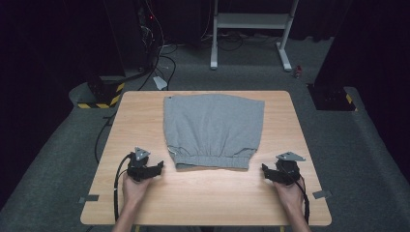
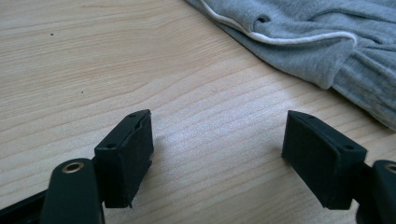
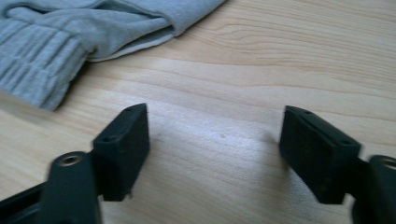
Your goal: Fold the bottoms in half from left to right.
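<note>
Grey sweat shorts (image 1: 212, 128) lie flat in the middle of the wooden table (image 1: 145, 116), waistband toward me. My left gripper (image 1: 158, 168) rests on the table just left of the waistband's corner, jaws open and empty. In the left gripper view the shorts (image 2: 303, 37) lie ahead at upper right, beyond the left gripper (image 2: 217, 154). My right gripper (image 1: 265, 170) sits to the right of the waistband, open and empty. In the right gripper view the right gripper (image 3: 215, 151) stands over bare wood, with the shorts (image 3: 84, 32) at upper left.
The table's near part (image 1: 208, 198) is bare wood between the hands. Tape tabs (image 1: 89, 198) mark both front corners. Beyond the table stand a white frame (image 1: 251, 29), cables (image 1: 162, 58) and dark equipment on grey carpet.
</note>
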Action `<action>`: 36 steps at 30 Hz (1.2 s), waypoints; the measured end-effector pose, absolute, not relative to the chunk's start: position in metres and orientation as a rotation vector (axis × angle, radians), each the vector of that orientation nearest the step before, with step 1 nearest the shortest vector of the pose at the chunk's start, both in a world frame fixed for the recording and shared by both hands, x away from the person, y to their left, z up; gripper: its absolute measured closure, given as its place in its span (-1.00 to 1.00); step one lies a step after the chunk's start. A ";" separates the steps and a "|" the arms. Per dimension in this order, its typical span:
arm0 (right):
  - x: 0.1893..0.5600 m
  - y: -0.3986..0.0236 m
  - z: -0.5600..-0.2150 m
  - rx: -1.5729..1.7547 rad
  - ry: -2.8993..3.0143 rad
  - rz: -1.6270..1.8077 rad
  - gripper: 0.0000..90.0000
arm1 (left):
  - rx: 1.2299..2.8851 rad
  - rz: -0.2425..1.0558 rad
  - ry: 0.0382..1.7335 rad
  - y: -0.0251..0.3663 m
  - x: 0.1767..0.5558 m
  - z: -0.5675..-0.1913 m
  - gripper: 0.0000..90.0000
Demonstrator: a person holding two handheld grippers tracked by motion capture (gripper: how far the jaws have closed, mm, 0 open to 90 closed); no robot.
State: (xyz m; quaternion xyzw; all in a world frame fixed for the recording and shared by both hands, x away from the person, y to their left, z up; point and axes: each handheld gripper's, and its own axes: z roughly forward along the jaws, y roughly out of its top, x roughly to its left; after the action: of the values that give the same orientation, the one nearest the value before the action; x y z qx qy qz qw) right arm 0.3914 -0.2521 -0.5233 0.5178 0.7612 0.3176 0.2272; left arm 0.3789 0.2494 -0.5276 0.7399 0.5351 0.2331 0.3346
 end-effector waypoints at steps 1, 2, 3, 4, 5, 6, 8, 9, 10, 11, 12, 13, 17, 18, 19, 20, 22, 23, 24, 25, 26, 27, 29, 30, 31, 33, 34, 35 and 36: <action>0.391 -0.252 -0.523 1.427 2.097 0.875 -0.50 | 1.931 0.608 1.396 0.249 0.379 -0.528 -0.45; 0.391 -0.254 -0.523 1.444 2.059 0.886 -0.49 | 1.902 0.583 1.406 0.251 0.380 -0.528 -0.46; 0.391 -0.254 -0.523 1.444 2.059 0.886 -0.49 | 1.902 0.583 1.406 0.251 0.380 -0.528 -0.46; 0.391 -0.255 -0.522 1.466 2.043 0.909 -0.48 | 1.880 0.573 1.414 0.252 0.381 -0.528 -0.46; 0.391 -0.255 -0.522 1.466 2.043 0.909 -0.48 | 1.880 0.573 1.414 0.252 0.381 -0.528 -0.46; 0.393 -0.256 -0.523 1.473 2.053 0.920 -0.47 | 1.874 0.571 1.416 0.252 0.382 -0.528 -0.46; 0.393 -0.257 -0.522 1.472 2.061 0.931 -0.44 | 1.858 0.552 1.417 0.251 0.383 -0.527 -0.46; 0.392 -0.257 -0.522 1.481 2.057 0.944 -0.41 | 1.858 0.552 1.415 0.251 0.383 -0.527 -0.46; 0.392 -0.257 -0.521 1.483 2.056 0.956 -0.39 | 1.852 0.552 1.417 0.251 0.382 -0.526 -0.46; 0.392 -0.258 -0.520 1.464 2.051 0.970 -0.36 | 1.844 0.542 1.411 0.252 0.382 -0.525 -0.46; 0.391 -0.258 -0.519 1.464 2.044 0.981 -0.32 | 1.843 0.528 1.409 0.252 0.382 -0.524 -0.45; 0.391 -0.258 -0.518 1.462 2.043 0.992 -0.26 | 1.844 0.517 1.406 0.253 0.382 -0.524 -0.45; 0.393 -0.260 -0.517 1.482 2.046 0.994 -0.19 | 1.877 0.489 1.386 0.251 0.381 -0.521 -0.46; 0.393 -0.261 -0.516 1.482 2.045 1.000 -0.17 | 1.895 0.484 1.364 0.250 0.382 -0.517 -0.46; 0.393 -0.261 -0.516 1.482 2.045 1.000 -0.17 | 1.895 0.484 1.364 0.250 0.382 -0.517 -0.46; 0.393 -0.259 -0.514 1.478 2.044 1.016 -0.14 | 1.917 0.477 1.341 0.247 0.384 -0.512 -0.44; 0.393 -0.259 -0.513 1.479 2.044 1.025 -0.13 | 1.947 0.511 1.329 0.243 0.385 -0.507 -0.43; 0.393 -0.259 -0.513 1.501 2.049 1.041 -0.09 | 1.946 0.518 1.320 0.241 0.385 -0.504 -0.42; 0.394 -0.259 -0.513 1.526 2.049 1.045 -0.09 | 1.938 0.517 1.314 0.239 0.385 -0.501 -0.41; 0.394 -0.258 -0.513 1.533 2.053 1.045 -0.08 | 1.940 0.517 1.306 0.237 0.386 -0.499 -0.40; 0.394 -0.258 -0.512 1.535 2.058 1.045 -0.07 | 1.939 0.518 1.300 0.235 0.388 -0.497 -0.40; 0.394 -0.257 -0.511 1.532 2.064 1.047 -0.06 | 1.934 0.520 1.294 0.233 0.389 -0.495 -0.34; 0.394 -0.255 -0.507 1.507 2.075 1.050 -0.04 | 1.923 0.513 1.283 0.229 0.394 -0.491 -0.35; 0.395 -0.253 -0.505 1.495 2.074 1.054 -0.03 | 1.924 0.507 1.279 0.227 0.396 -0.490 -0.35; 0.396 -0.251 -0.503 1.493 2.073 1.059 -0.01 | 1.923 0.504 1.278 0.225 0.398 -0.489 -0.34; 0.399 -0.247 -0.499 1.474 2.071 1.090 0.04 | 1.926 0.495 1.265 0.220 0.401 -0.488 -0.33; 0.400 -0.245 -0.498 1.459 2.076 1.102 0.08 | 1.918 0.491 1.259 0.218 0.403 -0.488 -0.31; 0.402 -0.242 -0.496 1.455 2.078 1.117 0.10 | 1.921 0.479 1.262 0.216 0.405 -0.488 -0.30; 0.404 -0.239 -0.495 1.446 2.083 1.128 0.11 | 1.924 0.473 1.267 0.213 0.407 -0.488 -0.31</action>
State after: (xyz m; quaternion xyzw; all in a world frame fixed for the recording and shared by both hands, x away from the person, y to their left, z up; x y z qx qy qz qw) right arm 0.4037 -0.2386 -0.4955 0.5124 0.7380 0.3995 0.1821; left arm 0.4068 0.2131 -0.4884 0.7551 0.4973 0.1858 0.3848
